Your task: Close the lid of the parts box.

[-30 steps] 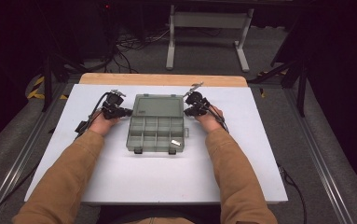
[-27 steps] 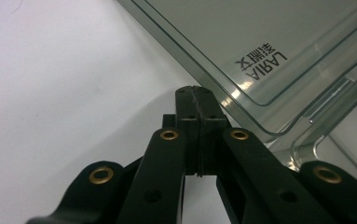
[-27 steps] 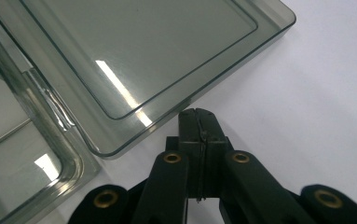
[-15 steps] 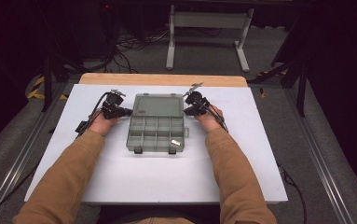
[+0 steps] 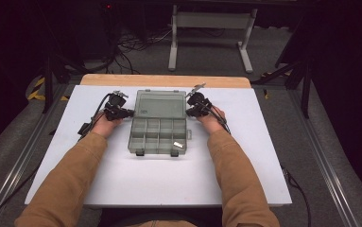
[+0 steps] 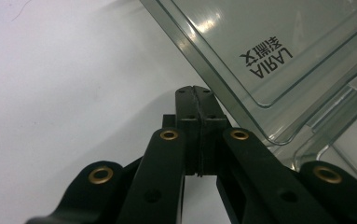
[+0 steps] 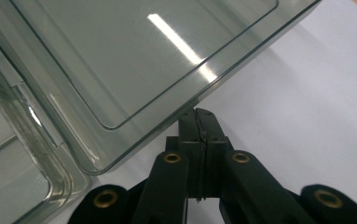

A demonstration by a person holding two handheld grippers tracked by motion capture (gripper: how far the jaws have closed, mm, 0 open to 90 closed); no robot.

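- In the high view, two forearms in tan sleeves point(image 5: 65, 184) come in from the bottom edge and angle inward over the white table point(image 5: 169, 184).
- Past the sleeves, mid-table, lies the clear organiser box point(image 5: 159, 135), opened flat: its divided tray is nearer the person, its lid point(image 5: 162, 104) folded back beyond it. A small pale item point(image 5: 178, 144) sits in a near right compartment; what it is cannot be told.
- The left gripper point(image 5: 127, 112) lies just beside the box's left side at the hinge line, and the right gripper point(image 5: 189, 112) mirrors it on the other side, each hand point(image 5: 105, 125) resting low on the table.
- The left gripper view adds what the high view cannot resolve: its jaws are pressed flat together with nothing between them, tips point(image 6: 194, 91) just beside the lid's rounded corner. Printing on the lid point(image 6: 269, 58), seen upside down, reads "LARIA" with characters beside it.
- The right gripper view shows its jaws likewise pressed together on nothing, tips point(image 7: 199, 114) just under the lid's edge point(image 7: 167, 126).
- Beyond the table's wooden far edge point(image 5: 164, 80) stands a grey frame point(image 5: 211, 33) on the floor.
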